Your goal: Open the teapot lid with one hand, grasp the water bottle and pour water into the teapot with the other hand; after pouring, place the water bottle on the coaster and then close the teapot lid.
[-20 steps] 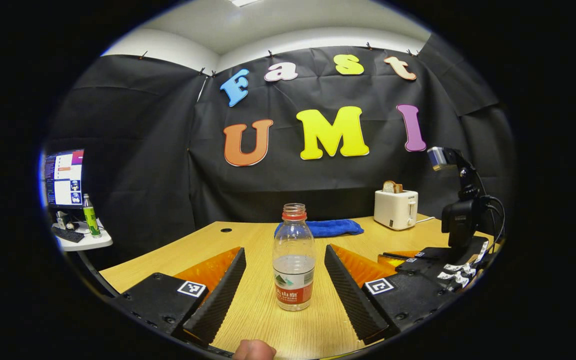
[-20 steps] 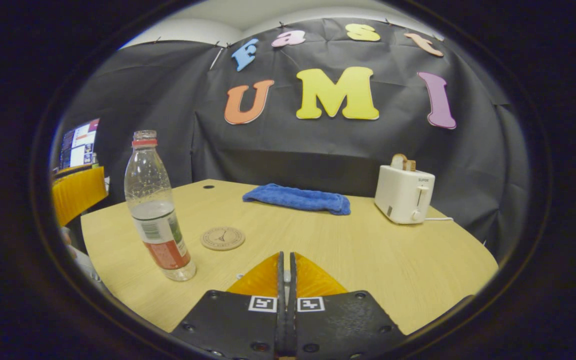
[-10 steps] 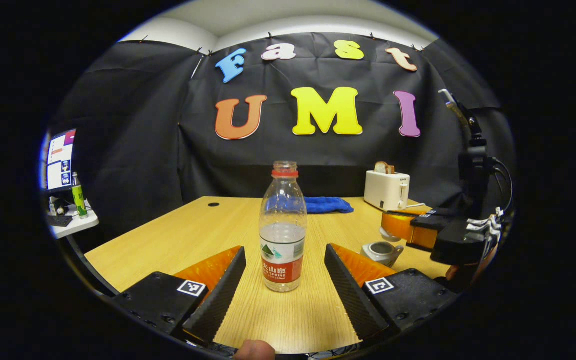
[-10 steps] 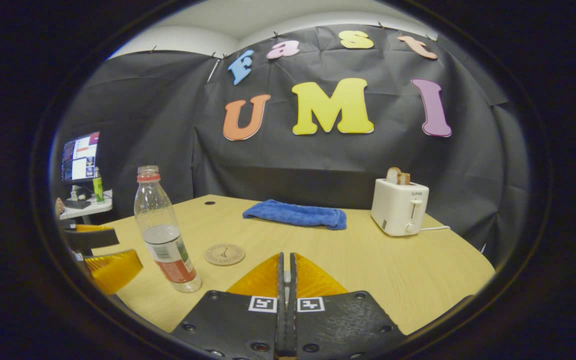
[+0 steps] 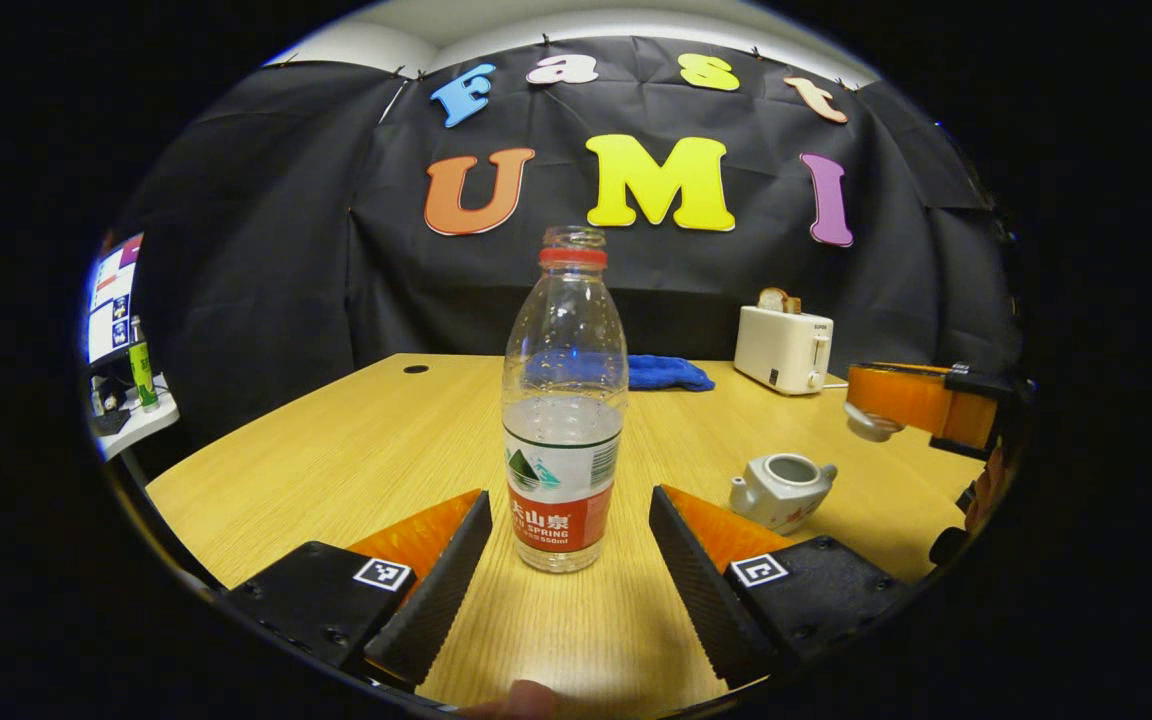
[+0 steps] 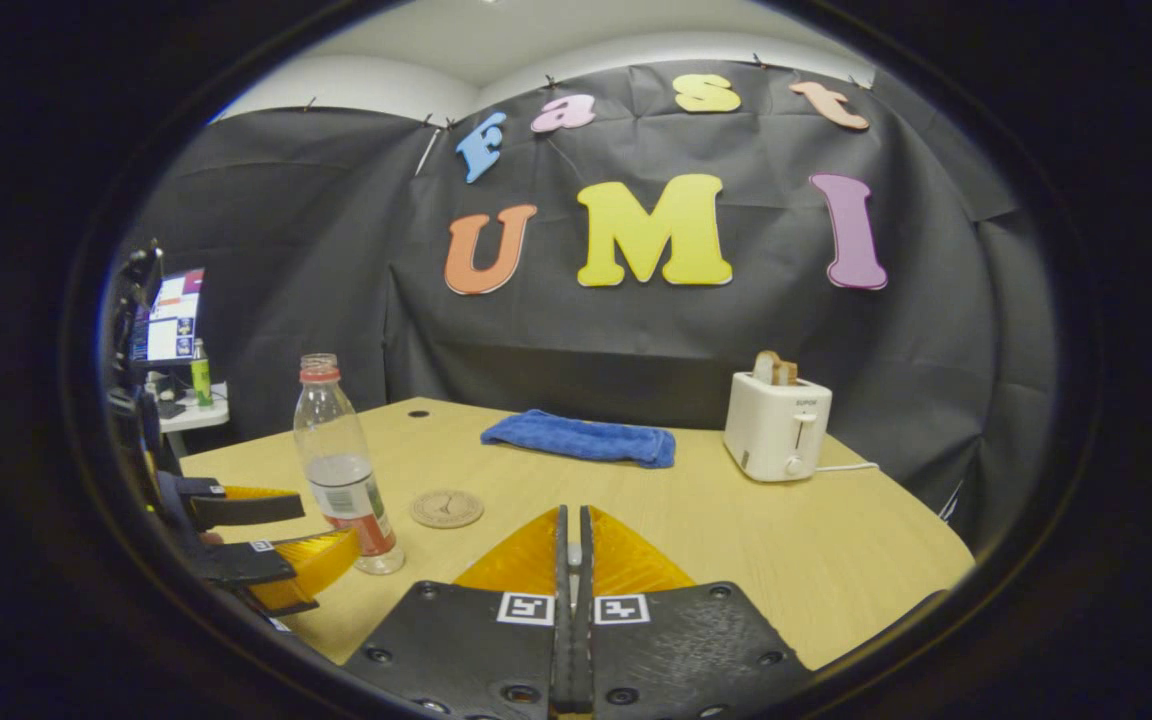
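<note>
A wooden desk (image 5: 356, 450) is carrying everything. A clear water bottle (image 5: 564, 400), cap off and partly full, is standing upright near its front edge. The left hand-held gripper (image 5: 566, 565) is reaching toward it with fingers spread wide on either side of the base, not touching. A small white teapot (image 5: 779, 489) is sitting open to the bottle's right. The right hand-held gripper (image 5: 876, 415) is hovering above the teapot, fingers closed on a small pale piece, probably the lid (image 5: 871, 426). A round coaster (image 6: 446, 508) is lying just beside the bottle. The lid step looks done; grasping, pouring, placing on the coaster and closing are remaining.
</note>
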`<state>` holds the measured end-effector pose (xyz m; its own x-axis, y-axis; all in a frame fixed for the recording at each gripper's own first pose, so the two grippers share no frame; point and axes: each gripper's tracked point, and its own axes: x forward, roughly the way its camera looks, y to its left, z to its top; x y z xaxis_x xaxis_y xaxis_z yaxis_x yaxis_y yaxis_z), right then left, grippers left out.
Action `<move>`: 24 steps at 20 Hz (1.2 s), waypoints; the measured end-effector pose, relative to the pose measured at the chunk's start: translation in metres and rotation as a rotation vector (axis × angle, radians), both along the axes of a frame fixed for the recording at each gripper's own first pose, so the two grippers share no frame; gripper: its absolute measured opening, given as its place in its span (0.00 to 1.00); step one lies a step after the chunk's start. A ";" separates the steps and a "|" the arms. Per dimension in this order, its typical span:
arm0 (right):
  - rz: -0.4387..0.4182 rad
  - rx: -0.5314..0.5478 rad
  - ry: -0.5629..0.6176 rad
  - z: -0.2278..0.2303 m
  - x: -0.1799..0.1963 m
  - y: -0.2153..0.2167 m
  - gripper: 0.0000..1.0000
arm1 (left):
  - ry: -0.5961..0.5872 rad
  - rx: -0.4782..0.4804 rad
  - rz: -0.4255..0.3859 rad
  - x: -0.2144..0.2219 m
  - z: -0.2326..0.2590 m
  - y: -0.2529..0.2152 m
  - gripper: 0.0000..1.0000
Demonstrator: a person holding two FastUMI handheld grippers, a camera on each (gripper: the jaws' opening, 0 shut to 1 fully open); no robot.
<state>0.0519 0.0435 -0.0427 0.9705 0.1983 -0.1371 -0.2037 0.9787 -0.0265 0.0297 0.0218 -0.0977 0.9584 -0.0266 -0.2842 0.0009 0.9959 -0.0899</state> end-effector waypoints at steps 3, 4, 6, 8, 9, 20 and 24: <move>-0.013 -0.022 -0.009 0.001 -0.004 -0.007 0.00 | 0.014 -0.015 0.003 0.007 -0.009 0.000 1.00; -0.014 -0.023 -0.009 0.002 -0.006 -0.008 0.00 | 0.021 -0.015 0.002 0.013 -0.011 0.001 1.00; -0.017 -0.022 -0.003 0.001 -0.008 -0.010 0.00 | 0.025 -0.013 -0.002 0.021 -0.013 0.002 1.00; -0.018 -0.021 0.003 -0.001 -0.010 -0.012 0.00 | 0.029 -0.014 -0.008 0.023 -0.015 0.001 1.00; -0.017 -0.020 0.007 -0.003 -0.009 -0.012 0.00 | 0.036 -0.012 -0.010 0.024 -0.016 0.001 0.98; -0.009 0.014 0.032 -0.008 -0.013 -0.027 0.00 | 0.063 0.277 -0.038 0.025 0.001 0.022 0.79; -0.015 0.027 0.035 -0.009 -0.014 -0.036 0.00 | 0.142 0.499 -0.085 0.016 -0.001 0.032 0.78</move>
<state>0.0382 0.0071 -0.0517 0.9682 0.1876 -0.1655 -0.1891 0.9819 0.0071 0.0454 0.0539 -0.0992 0.9097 0.0693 -0.4094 0.1061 0.9145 0.3905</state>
